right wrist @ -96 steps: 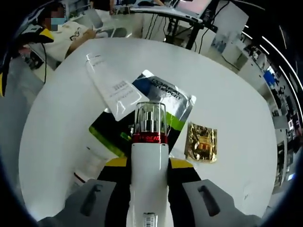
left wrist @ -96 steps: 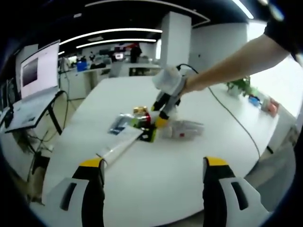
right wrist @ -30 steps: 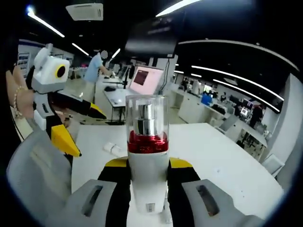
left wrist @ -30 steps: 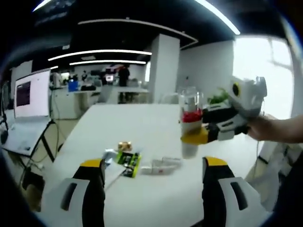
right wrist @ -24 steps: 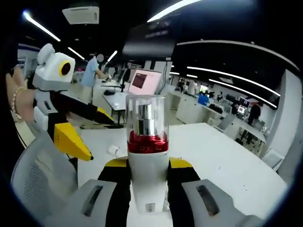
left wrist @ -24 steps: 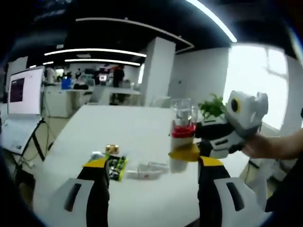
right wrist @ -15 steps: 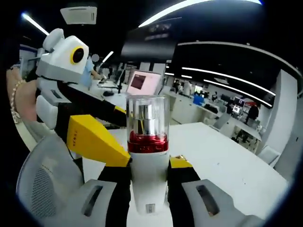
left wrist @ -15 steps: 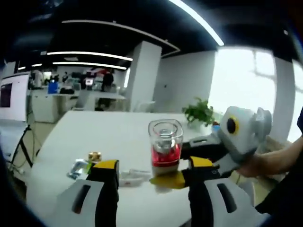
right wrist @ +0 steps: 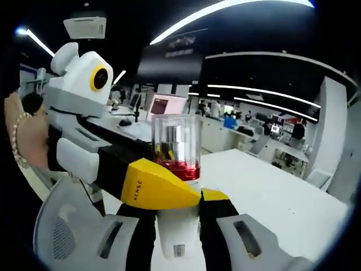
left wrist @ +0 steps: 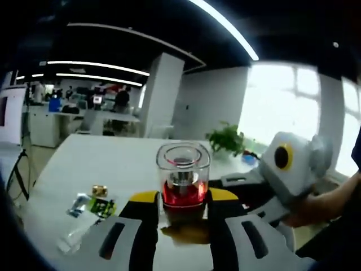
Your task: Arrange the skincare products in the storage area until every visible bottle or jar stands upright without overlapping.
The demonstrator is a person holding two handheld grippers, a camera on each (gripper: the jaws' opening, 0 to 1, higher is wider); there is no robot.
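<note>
Pump bottle (right wrist: pixel 176 186) held mid-air above the desk (left wrist: pixel 107 164): right tongs (right wrist: pixel 177 212) clamp its white body, left tongs (left wrist: pixel 181 199) closed around the red collar. Rigid, smooth, probably slippery; clear cap may pop, so grip the body.

bottle (left wrist: pixel 183 179) between both tongs, above table (left wrist: pixel 113 164)

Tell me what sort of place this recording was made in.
Most likely an open-plan office or lab. Long ceiling light strips run over rows of desks with monitors, people stand at workstations in the background, and the skincare items lie on a large white table near a potted plant.
</note>
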